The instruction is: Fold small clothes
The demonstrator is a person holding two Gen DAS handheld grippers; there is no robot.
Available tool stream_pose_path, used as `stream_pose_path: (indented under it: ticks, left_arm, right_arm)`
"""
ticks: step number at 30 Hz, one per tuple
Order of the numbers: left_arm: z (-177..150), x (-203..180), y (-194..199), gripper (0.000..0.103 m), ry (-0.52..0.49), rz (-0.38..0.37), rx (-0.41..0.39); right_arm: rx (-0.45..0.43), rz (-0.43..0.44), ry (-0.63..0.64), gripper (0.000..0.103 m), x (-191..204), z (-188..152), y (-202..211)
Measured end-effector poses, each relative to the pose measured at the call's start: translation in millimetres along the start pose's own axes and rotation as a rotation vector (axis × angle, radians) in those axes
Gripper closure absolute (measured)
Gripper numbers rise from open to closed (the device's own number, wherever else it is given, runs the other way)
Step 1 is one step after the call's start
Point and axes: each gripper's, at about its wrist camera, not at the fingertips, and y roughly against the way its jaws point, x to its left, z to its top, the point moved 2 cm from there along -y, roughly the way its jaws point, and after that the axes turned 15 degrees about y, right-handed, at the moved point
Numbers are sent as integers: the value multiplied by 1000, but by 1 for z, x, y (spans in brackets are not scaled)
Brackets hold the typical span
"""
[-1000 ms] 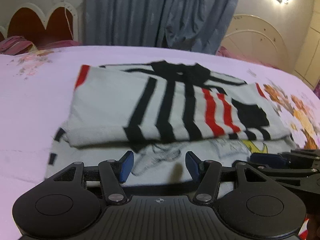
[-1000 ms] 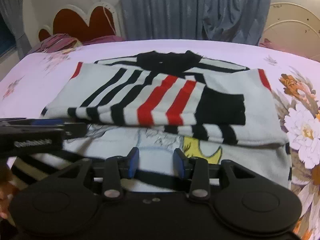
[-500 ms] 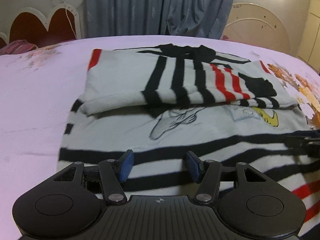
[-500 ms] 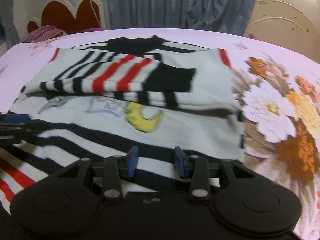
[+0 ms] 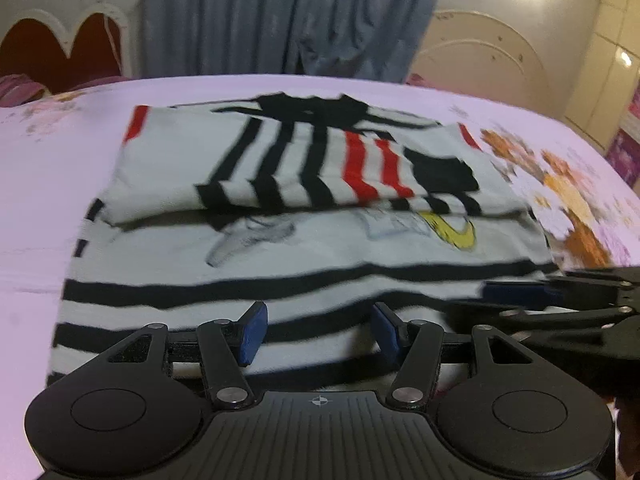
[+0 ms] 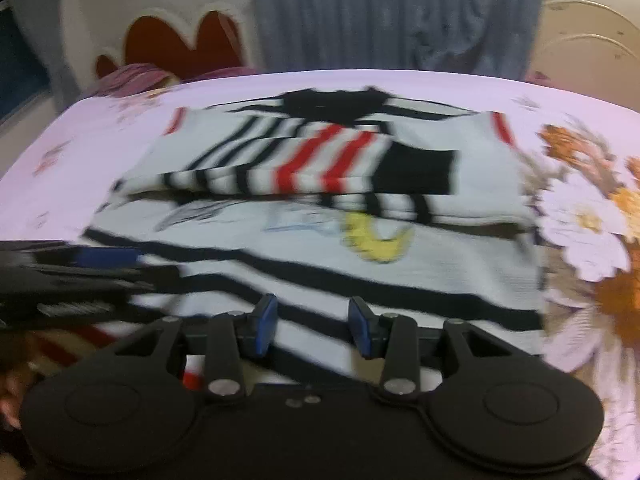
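Note:
A small white sweater (image 5: pixel 312 240) with black and red stripes and a cartoon print lies flat on the bed, both sleeves folded across its chest; it also shows in the right wrist view (image 6: pixel 320 240). My left gripper (image 5: pixel 314 330) is open and empty, low over the sweater's striped hem. My right gripper (image 6: pixel 313 325) is open and empty over the hem too. The right gripper's blue-padded fingers (image 5: pixel 520 294) enter the left wrist view from the right. The left gripper's fingers (image 6: pixel 108 258) enter the right wrist view from the left.
The bed has a pink sheet (image 5: pixel 48 184) with a flower print (image 6: pixel 592 216) on the right side. A red and white headboard (image 5: pixel 64 48), blue curtains (image 5: pixel 288 16) and a cream wall panel (image 5: pixel 488 56) stand beyond the far edge.
Both grippers pulled back from the folded sleeves toward the sweater's hem and lie close together over it. Their jaws stayed open. The sweater has not moved.

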Motion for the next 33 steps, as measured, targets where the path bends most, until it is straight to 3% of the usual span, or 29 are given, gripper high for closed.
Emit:
stream_pose_path:
  ticks: [3,7,17,20,28,33]
  left_arm:
    - [-9,5,-3,46,-13,36,32]
    - [-24,21,10,46,-70,57,16]
    - [-51,58,49,46,-19,119,23]
    - [-51,56,55,46,7,137,31]
    - [-76,49,78,46,-1,76,39]
    - [-101,69,98,46,-37,88,29]
  right_arm:
    - [23,3,33,65,12,-1,-6]
    - [46,-24,56,66,7,-17,-4]
    - [70,-109,3,67,-28,-57,30]
    - [71,-130,-4,63,-18,-54,38]
    - [12,-22,-13,65,32,-57,67]
    - [88,-34,42,67,58,-83,73]
